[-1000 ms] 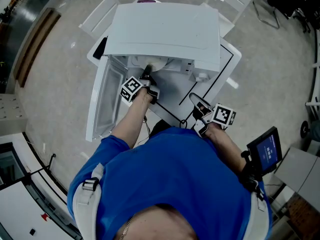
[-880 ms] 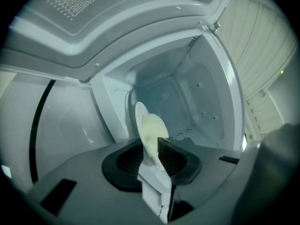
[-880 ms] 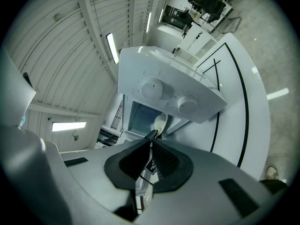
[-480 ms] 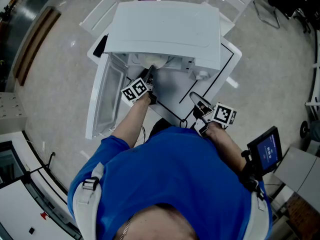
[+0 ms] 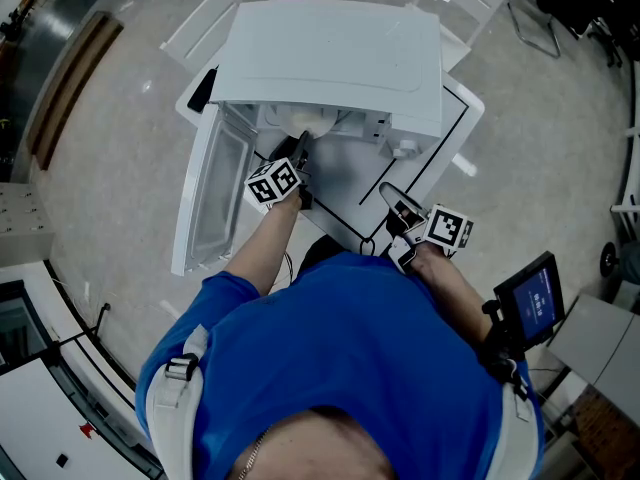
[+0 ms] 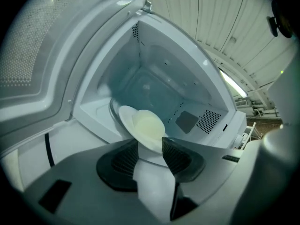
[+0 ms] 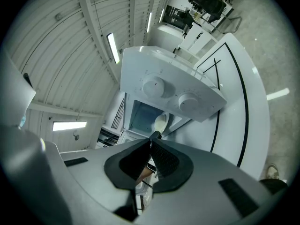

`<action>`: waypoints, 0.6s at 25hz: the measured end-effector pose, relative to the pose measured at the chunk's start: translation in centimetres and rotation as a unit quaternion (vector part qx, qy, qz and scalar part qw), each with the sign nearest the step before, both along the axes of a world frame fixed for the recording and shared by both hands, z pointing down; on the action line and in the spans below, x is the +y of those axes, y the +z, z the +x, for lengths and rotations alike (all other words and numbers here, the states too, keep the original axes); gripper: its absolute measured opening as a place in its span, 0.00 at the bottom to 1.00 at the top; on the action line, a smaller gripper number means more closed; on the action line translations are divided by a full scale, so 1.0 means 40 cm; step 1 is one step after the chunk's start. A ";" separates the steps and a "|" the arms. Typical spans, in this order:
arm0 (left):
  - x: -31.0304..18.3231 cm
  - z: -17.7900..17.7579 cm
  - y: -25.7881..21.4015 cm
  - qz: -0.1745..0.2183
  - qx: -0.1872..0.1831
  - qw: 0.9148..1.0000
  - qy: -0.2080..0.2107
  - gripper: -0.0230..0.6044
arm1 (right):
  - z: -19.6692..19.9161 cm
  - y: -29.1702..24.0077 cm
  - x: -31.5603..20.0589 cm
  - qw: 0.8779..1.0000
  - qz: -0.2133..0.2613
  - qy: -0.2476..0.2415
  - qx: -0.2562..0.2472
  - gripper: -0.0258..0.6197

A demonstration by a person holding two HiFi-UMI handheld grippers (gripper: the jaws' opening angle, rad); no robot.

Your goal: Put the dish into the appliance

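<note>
Dish (image 6: 143,125) tilted at the front of the appliance (image 6: 154,64) cavity, lower rim between the left gripper (image 6: 150,143) jaws, just opened and standing apart, apparently no longer pinching. Before backing out, check for a flat, settled rest rather than a prop on edge; failing that, nudge gently deeper into the appliance. Then withdraw straight back through the appliance mouth, keeping clear of the open door (image 6: 42,55) at the appliance's left side. Right gripper (image 7: 151,137) closed on nothing, parked in front of the appliance; best left there.
</note>
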State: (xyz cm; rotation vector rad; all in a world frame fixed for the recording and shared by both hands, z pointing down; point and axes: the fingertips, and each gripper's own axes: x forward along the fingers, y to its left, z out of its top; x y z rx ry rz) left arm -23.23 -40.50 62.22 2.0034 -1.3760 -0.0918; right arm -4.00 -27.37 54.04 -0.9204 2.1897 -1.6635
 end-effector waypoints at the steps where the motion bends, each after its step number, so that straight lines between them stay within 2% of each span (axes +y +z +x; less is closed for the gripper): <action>1: -0.002 0.002 0.001 -0.001 0.006 1.000 0.001 0.27 | -0.007 -0.010 -0.002 1.000 0.007 -0.001 -0.014 0.06; 3: -0.003 0.005 0.001 -0.002 0.017 1.000 0.003 0.27 | -0.009 -0.012 -0.001 1.000 0.008 -0.001 -0.018 0.06; 9: 0.004 -0.002 0.007 0.003 0.022 1.000 0.003 0.28 | 0.006 0.010 0.009 1.000 -0.008 0.004 0.013 0.06; 10: 0.004 -0.001 0.007 0.005 0.023 1.000 0.005 0.31 | 0.006 0.012 0.009 1.000 -0.009 0.004 0.014 0.06; 12: 0.005 0.004 0.014 0.005 0.027 1.000 0.011 0.47 | 0.004 0.012 0.009 1.000 -0.008 0.003 0.010 0.06; 15: 0.013 0.013 0.020 0.007 0.012 1.000 0.024 0.49 | -0.002 0.006 0.007 1.000 -0.002 0.000 0.001 0.06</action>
